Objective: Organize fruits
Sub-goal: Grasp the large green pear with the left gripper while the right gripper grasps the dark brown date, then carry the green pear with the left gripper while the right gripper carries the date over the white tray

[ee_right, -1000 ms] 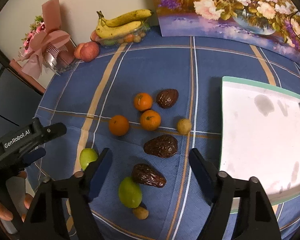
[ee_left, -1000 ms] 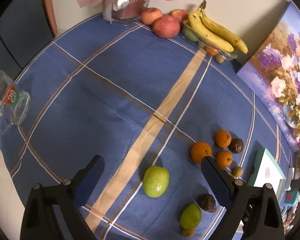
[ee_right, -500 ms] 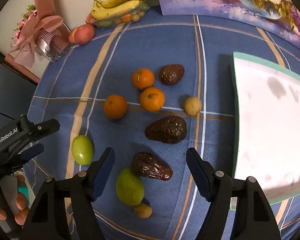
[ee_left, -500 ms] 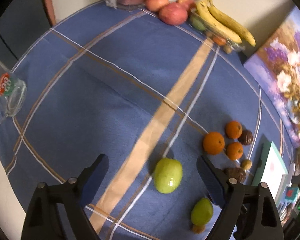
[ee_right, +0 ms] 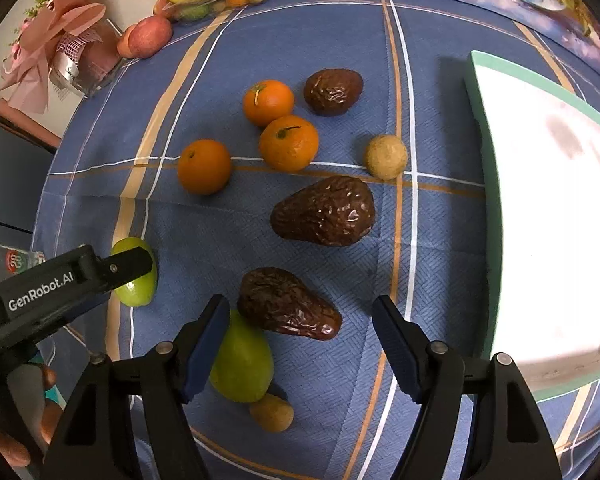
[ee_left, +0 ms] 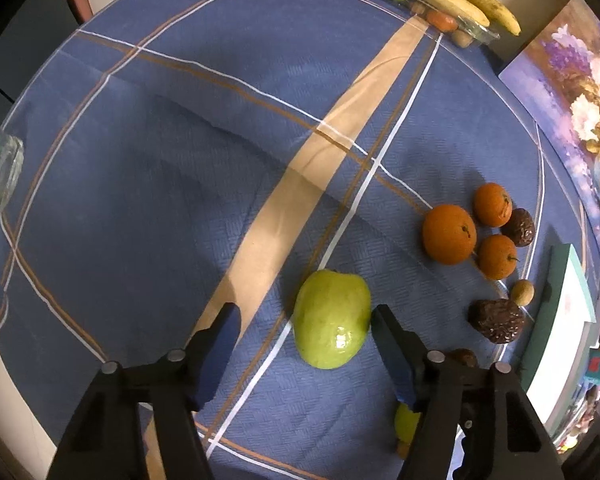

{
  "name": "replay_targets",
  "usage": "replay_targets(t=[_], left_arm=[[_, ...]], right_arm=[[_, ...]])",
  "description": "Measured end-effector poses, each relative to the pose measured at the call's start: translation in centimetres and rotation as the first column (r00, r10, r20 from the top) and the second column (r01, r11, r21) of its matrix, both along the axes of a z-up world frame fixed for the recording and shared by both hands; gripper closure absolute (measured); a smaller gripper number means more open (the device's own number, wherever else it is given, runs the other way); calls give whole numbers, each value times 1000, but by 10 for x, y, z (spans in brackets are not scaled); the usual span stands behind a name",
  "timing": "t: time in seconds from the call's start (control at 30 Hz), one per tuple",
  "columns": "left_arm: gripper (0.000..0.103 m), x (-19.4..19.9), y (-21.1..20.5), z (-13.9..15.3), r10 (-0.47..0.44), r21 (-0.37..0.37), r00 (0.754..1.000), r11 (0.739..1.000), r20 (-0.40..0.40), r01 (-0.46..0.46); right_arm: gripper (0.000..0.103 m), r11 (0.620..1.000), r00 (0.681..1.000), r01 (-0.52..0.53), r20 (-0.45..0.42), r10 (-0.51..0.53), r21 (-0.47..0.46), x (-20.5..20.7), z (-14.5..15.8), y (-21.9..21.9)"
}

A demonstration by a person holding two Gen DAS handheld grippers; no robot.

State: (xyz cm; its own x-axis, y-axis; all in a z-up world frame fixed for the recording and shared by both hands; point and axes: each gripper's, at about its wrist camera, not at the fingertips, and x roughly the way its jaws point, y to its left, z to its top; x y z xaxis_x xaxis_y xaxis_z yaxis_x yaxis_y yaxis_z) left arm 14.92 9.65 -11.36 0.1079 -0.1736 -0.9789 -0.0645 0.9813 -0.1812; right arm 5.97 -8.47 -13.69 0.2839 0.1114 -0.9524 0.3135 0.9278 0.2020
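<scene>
Your left gripper [ee_left: 304,328]: fingers just closing around green pear [ee_left: 332,318], not gripping.
Your right gripper [ee_right: 300,332]: fingers apart, straddling brown avocado [ee_right: 288,304], no contact.

Dim warm indoor light, soft shadows, blown-out tray [ee_right: 548,216], fisheye-warped dark edges

Blue plaid tablecloth [ee_right: 300,40]: oranges [ee_right: 204,166], avocados [ee_right: 324,212], green pears [ee_left: 332,318], tray [ee_right: 540,220].
</scene>
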Motion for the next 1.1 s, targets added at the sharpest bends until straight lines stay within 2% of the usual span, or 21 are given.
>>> replay_targets(t=[0.13,0.23,0.33,0.37,0.63,0.9,1.1], left_arm=[[40,0,0,-2,-6,-2,1000,1000,-2,6],[46,-2,-3,-2,-8,-9,1000,1000,-4,8],[55,-3,-5,-3,-12,-20,1000,1000,-7,12],[61,-3,-6,-4,-16,-22,1000,1000,-8,16],[61,-2,-20,4,-17,-8,1000,1000,8,17],[61,-11,-27,44,-19,-37,995,999,103,23],[61,-20,-32,69,-50,-51,985,997,167,60]], right_arm=[[30,1000,1000,9,5,-9,15,-1,-2,-3],[40,1000,1000,12,12,-12,27,-1,-1,-5],[41,999,1000,13,14,-14,36,-1,-1,-6],[45,999,1000,13,16,-14,40,0,-1,-6],[47,999,999,10,46,-13,50,-6,5,-4],[47,999,991,22,128,-27,41,-18,35,-14],[47,998,985,47,163,-52,36,-24,48,-25]])
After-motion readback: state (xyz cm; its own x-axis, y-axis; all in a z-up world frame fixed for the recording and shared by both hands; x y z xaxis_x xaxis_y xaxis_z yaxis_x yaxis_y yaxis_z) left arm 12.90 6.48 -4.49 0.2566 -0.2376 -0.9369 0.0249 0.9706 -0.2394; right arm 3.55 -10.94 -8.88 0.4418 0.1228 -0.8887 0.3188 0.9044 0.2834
